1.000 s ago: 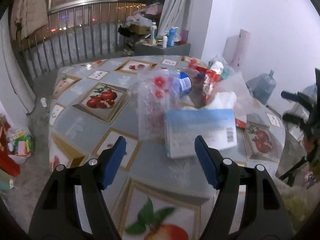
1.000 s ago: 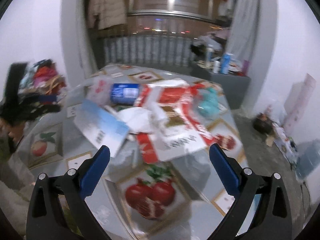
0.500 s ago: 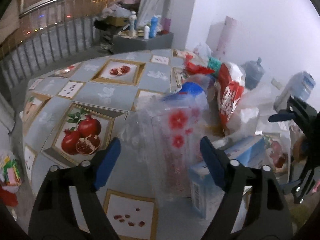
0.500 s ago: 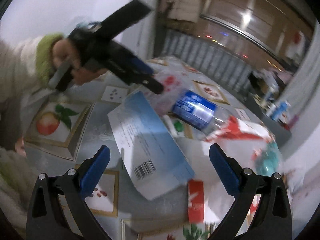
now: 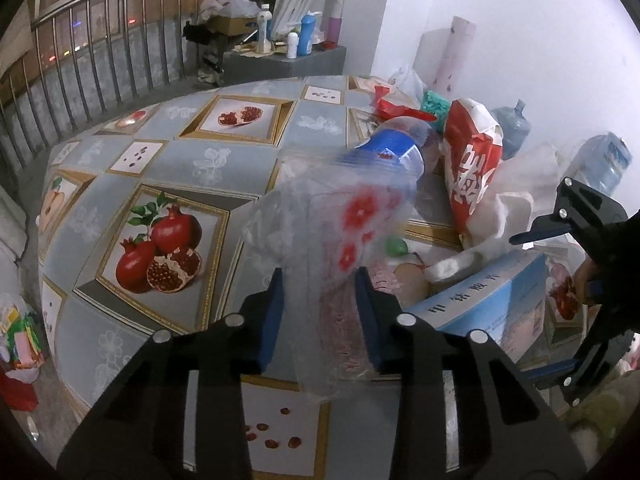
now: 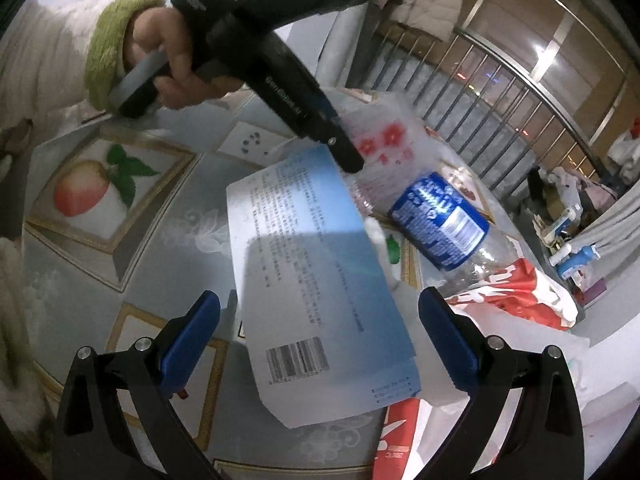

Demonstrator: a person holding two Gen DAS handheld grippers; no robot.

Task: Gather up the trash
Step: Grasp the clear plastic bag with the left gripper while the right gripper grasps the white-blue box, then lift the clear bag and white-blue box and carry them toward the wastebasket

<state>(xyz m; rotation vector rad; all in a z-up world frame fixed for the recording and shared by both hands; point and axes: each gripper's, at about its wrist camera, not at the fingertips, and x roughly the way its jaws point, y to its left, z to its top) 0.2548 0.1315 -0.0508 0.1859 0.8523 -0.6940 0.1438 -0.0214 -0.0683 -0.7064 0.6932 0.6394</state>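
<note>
My left gripper (image 5: pixel 320 312) is closing around a clear plastic bag with red flowers (image 5: pixel 344 248), which stands between its blue pads; it also shows in the right wrist view (image 6: pixel 380 152). My right gripper (image 6: pixel 316 340) is open, with a pale blue flat box (image 6: pixel 312 280) between its fingers and below them. The box also shows in the left wrist view (image 5: pixel 484 308). A crushed plastic bottle with a blue label (image 6: pixel 440 224) lies behind the box. A red and white bag (image 5: pixel 472 172) stands to the right of the bottle.
The trash lies on a round table with a fruit-print cloth (image 5: pixel 168 240). A metal railing (image 5: pixel 100 56) runs behind it. A grey cabinet with bottles (image 5: pixel 288 52) stands at the back. Large water jugs (image 5: pixel 600 160) stand by the white wall.
My left gripper has moved onto the flowered bag and its jaws have narrowed around it. My right gripper has swung left and down over the blue box.
</note>
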